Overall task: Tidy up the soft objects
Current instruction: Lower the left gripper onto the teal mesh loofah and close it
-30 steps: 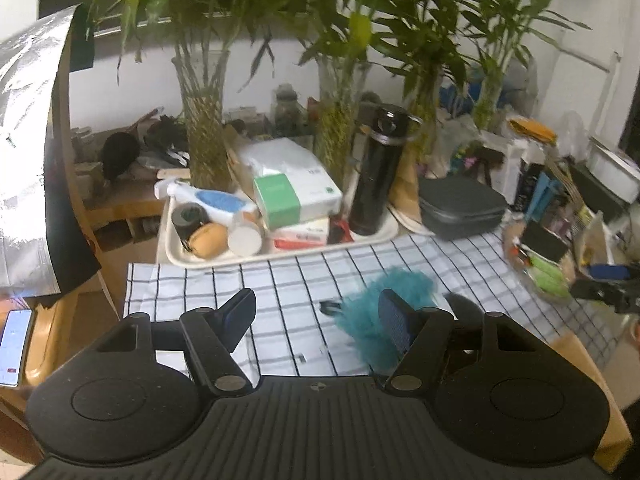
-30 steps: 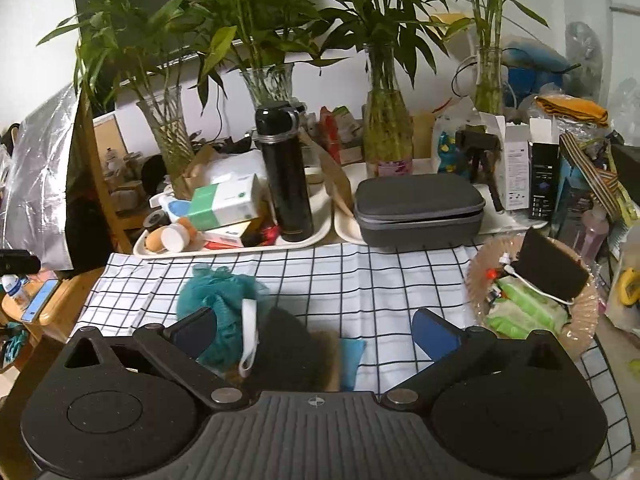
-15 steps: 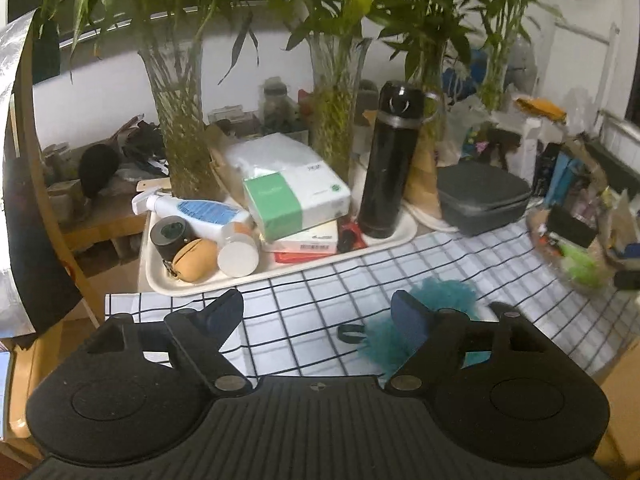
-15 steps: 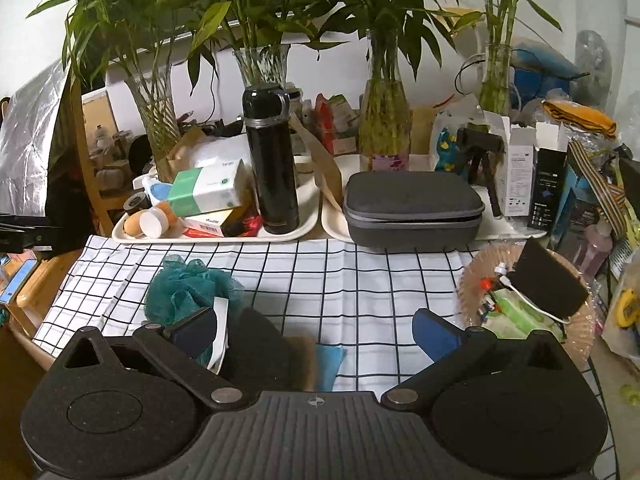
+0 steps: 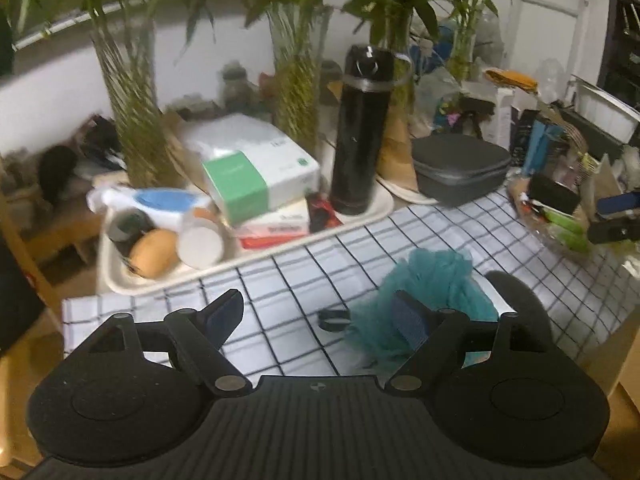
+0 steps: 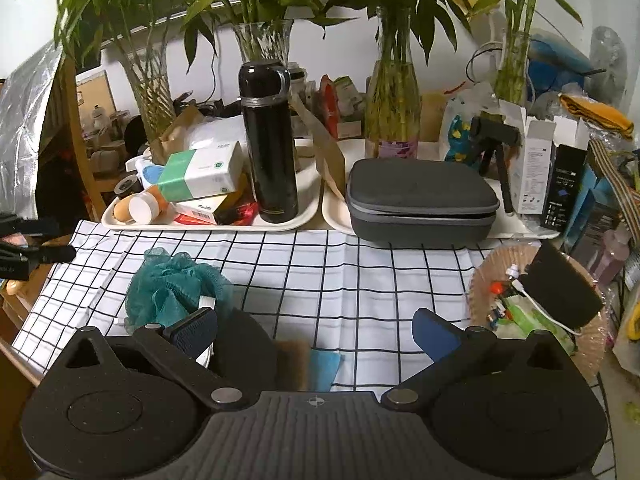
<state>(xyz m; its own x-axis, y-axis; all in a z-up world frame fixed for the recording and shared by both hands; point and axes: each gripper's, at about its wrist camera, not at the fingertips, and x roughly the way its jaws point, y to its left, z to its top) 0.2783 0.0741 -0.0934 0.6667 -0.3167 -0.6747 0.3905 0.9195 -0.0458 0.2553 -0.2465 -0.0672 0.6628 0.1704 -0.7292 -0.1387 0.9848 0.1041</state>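
Note:
A teal mesh bath pouf (image 5: 436, 280) lies on the checked cloth (image 5: 296, 280), just behind the right finger of my left gripper (image 5: 316, 316), which is open and holds nothing. In the right wrist view the pouf (image 6: 172, 288) sits beyond the left finger of my right gripper (image 6: 314, 330), also open and empty. A black soft lump (image 6: 240, 340), a brown pad (image 6: 292, 364) and a blue pad (image 6: 324, 364) lie close under the right gripper, partly hidden by its body. The black lump (image 5: 516, 292) also shows right of the pouf.
A white tray (image 6: 120, 222) holds a black flask (image 6: 270, 144), tissue boxes and small bottles. A grey zip case (image 6: 420, 200) sits on a second tray. A wicker basket (image 6: 484, 276) of small items stands at the right. Glass vases of bamboo line the back. A black loop (image 5: 332, 320) lies on the cloth.
The left gripper has sunk toward the cloth and its jaws have spread wider. The right gripper has drifted, so the pouf now sits further left in its view.

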